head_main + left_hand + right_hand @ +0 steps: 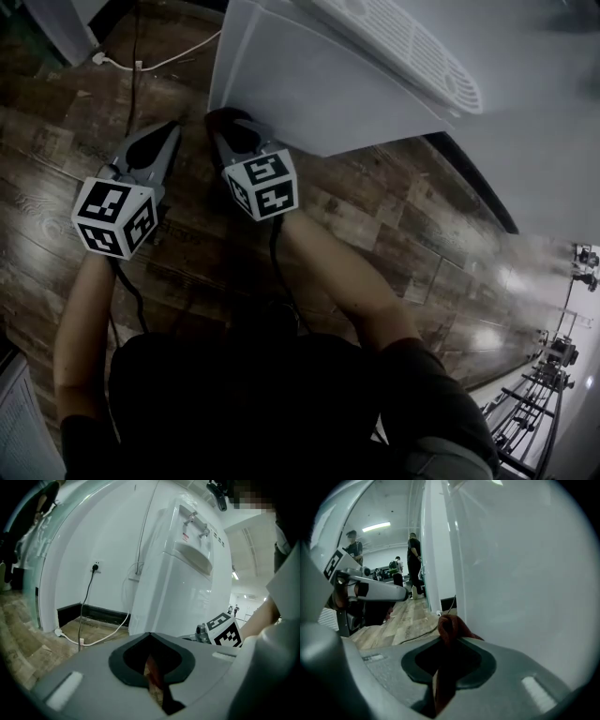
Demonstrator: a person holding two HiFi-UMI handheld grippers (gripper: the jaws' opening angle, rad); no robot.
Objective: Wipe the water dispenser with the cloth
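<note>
While the R gripper was clamped on the reddish-brown cloth, a bunched bit of cloth stuck out past the jaw tips, close to the white side panel of the water dispenser; couldn't tell if it touched. This was low down, near the wood floor. L gripper hung just beside the R one, jaws together w/ nothing btwn them, only a sliver of floor thru the slit. Its view showed the dispenser's front w/ two taps & a black cord dropping from a wall socket.
</note>
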